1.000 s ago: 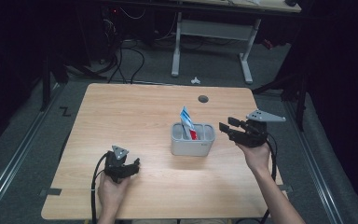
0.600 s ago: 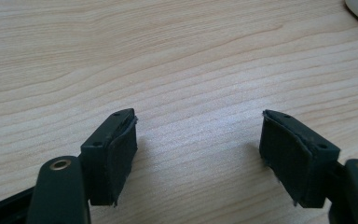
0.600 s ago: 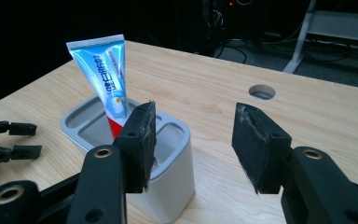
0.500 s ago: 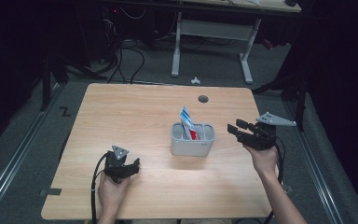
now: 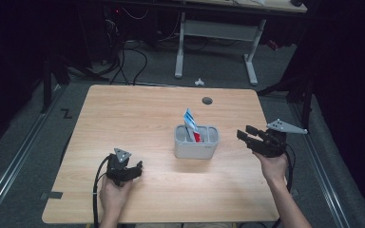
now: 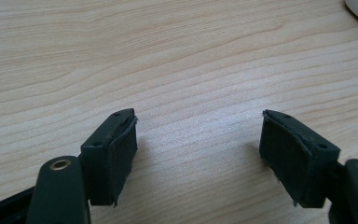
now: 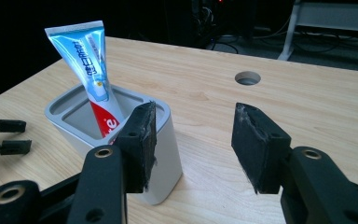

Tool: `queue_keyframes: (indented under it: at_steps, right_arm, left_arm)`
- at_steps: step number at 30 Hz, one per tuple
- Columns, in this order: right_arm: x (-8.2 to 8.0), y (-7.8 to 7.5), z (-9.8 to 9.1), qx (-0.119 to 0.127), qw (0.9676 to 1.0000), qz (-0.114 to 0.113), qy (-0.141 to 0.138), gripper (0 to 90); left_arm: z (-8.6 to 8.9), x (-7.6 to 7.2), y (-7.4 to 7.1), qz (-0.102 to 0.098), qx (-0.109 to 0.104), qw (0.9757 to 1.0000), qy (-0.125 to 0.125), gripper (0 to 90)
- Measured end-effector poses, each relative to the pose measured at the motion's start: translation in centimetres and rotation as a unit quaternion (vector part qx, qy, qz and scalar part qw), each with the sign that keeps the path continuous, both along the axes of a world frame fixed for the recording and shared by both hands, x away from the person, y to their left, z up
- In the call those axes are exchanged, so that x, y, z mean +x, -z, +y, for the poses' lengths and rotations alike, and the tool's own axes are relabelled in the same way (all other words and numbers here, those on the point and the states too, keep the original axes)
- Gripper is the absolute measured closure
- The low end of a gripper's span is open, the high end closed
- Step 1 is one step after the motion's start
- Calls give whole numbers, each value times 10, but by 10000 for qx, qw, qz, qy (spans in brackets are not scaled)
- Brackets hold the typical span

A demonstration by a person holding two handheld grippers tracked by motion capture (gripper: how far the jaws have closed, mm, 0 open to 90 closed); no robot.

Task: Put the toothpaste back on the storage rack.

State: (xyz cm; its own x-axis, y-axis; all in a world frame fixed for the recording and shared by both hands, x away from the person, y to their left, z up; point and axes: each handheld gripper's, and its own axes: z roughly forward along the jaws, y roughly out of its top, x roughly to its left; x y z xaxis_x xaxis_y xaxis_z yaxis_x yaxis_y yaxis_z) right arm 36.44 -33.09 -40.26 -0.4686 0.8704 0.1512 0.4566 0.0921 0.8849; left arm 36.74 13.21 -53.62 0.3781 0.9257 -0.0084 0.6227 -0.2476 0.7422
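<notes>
A grey holder [image 5: 196, 141] [image 7: 81, 122] with compartments stands near the table's middle. A blue, white and red toothpaste tube [image 5: 190, 124] [image 7: 92, 70] leans upright in it. My right gripper [image 5: 248, 136] [image 7: 193, 140] hovers just right of the holder, jaws open and empty, pointing toward it. My left gripper [image 5: 134, 168] [image 6: 198, 149] rests low on the wooden table [image 5: 138, 118] at the front left, jaws open over bare wood [image 6: 177, 70].
A round cable hole [image 5: 207, 100] [image 7: 247, 77] sits at the table's far edge. Desk legs [image 5: 252, 57] and cables lie on the dark floor beyond. The table's right edge runs close to my right hand.
My right gripper has drifted a little rightward and lower, away from the holder. The left gripper and the tube have stayed put.
</notes>
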Motion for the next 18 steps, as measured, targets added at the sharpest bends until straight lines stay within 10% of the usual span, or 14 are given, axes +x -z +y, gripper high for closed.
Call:
queue_keyframes:
  at_steps: [18]
  right_arm:
    - [-13, 17, -19, 177, 9997, 63, 181, 504]
  left_arm:
    - [0, 0, 0, 0, -1, 10000, -1, 279]
